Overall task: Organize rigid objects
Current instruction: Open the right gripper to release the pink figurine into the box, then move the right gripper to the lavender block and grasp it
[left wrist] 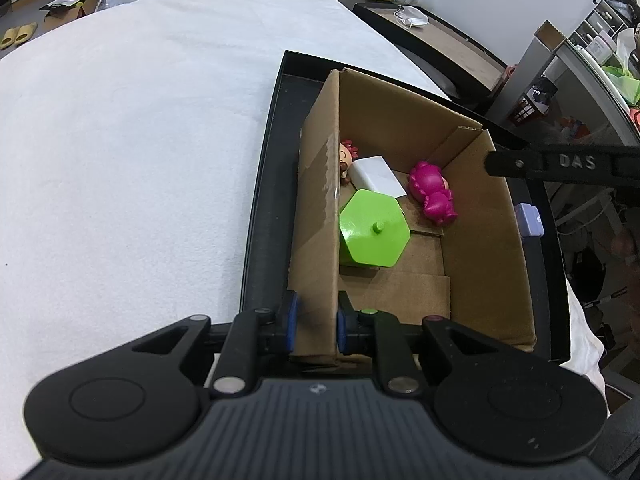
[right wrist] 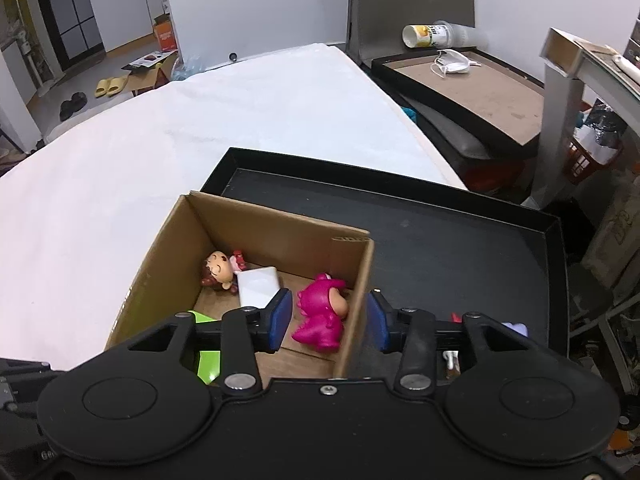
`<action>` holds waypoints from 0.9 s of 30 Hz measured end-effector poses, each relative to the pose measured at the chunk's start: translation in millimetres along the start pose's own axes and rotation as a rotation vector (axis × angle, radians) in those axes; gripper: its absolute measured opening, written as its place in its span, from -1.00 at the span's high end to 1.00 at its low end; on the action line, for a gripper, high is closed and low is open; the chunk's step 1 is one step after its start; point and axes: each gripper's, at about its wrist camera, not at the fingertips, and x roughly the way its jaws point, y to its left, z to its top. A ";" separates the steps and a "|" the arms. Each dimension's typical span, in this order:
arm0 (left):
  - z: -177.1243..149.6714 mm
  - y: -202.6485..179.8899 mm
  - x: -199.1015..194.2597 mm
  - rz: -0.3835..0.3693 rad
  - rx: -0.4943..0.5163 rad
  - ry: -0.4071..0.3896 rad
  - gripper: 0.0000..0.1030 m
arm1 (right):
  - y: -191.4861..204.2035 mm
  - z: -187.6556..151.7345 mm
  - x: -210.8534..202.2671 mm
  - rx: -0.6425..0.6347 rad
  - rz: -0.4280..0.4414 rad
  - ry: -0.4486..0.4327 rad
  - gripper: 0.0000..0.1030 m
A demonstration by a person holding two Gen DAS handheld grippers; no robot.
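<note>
Left hand-held gripper [left wrist: 314, 326]: clamped on the left wall of the cardboard box [left wrist: 320, 200], to be held firm

Box contents: green hexagonal block [left wrist: 374, 234] nearest that wall, white block [left wrist: 376, 176] and doll figure [left wrist: 346, 158] behind it, pink toy [right wrist: 320, 312] toward the right wall

Right hand-held gripper [right wrist: 328, 316]: parted astride the box's right wall, pads clear; it should be kept apart while lifted straight off

Black tray [right wrist: 440, 240]: under the box

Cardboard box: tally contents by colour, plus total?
Inside the box:
Green: 1, hexagonal block
Pink: 1, figure
White: 1, block
Brown-haired: 1, doll
Total: 4
</note>
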 end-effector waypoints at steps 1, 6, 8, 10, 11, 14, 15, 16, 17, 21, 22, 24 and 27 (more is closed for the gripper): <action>0.1 0.0 0.1 0.000 -0.001 0.001 0.66 | -2.7 -1.3 -1.6 0.002 -0.001 -0.001 0.18; 0.0 -0.4 0.0 0.003 0.000 0.001 0.66 | -18.7 -8.2 -10.4 0.011 -0.014 -0.007 0.05; -0.3 -0.8 0.2 0.007 0.003 0.001 0.66 | -26.0 -11.8 -13.1 0.015 -0.019 -0.007 0.01; -0.3 -0.9 0.5 0.010 0.003 0.002 0.66 | -32.0 -14.8 -15.5 0.017 -0.025 -0.008 -0.06; -0.1 -0.9 0.3 0.010 0.003 0.002 0.66 | -35.7 -16.9 -16.8 0.020 -0.029 -0.012 -0.11; 0.3 -1.6 0.0 0.016 0.005 0.004 0.66 | -44.5 -21.3 -18.4 0.031 -0.044 -0.009 -0.42; 0.2 -2.1 0.0 0.018 0.007 0.004 0.66 | -48.0 -22.5 -18.4 0.036 -0.048 -0.008 -0.55; 0.2 -2.5 0.0 0.021 0.008 0.005 0.66 | -50.7 -24.3 -19.4 0.039 -0.052 -0.010 -0.59; 0.0 -3.1 0.0 0.024 0.010 0.005 0.66 | -53.1 -26.0 -20.6 0.040 -0.054 -0.014 -0.62; 0.2 -5.3 0.3 0.033 0.015 0.005 0.66 | -60.8 -31.4 -24.2 0.041 -0.055 -0.025 -0.66; 0.3 -5.9 0.3 0.036 0.016 0.005 0.66 | -62.9 -32.9 -24.9 0.042 -0.056 -0.027 -0.66; 0.2 -6.4 0.4 0.040 0.017 0.004 0.66 | -67.3 -35.7 -26.0 0.046 -0.054 -0.032 -0.66; 0.0 -7.7 0.5 0.048 0.020 0.003 0.67 | -74.6 -40.3 -29.3 0.054 -0.044 -0.047 -0.66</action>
